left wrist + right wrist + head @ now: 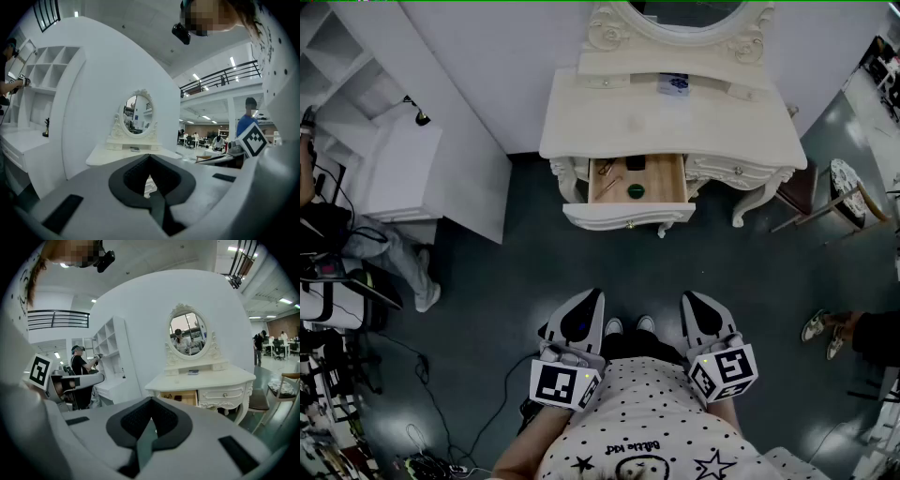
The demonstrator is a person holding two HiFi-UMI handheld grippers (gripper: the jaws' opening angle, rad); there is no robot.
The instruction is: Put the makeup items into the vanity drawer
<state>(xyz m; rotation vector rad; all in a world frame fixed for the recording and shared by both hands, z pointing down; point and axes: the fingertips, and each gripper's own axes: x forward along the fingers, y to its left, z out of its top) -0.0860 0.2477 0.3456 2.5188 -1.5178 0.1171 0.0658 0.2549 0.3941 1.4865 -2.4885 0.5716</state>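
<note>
Facing white vanity (675, 122), drawer (664, 176) open, dark floor (534, 272); left hand-held gripper (589, 302), right hand-held gripper (692, 305) closed, empty.

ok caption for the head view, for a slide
Cream carved vanity table, wooden drawer open with small items inside; left gripper and right gripper shut, empty, held short of it.

The white vanity table (694, 127) stands on the dark floor (487, 281), a small box (674, 82) on its back ledge, its open drawer (664, 180) holding a green round pot (636, 191), a dark item (635, 164) and small brown pieces (607, 169).
</note>
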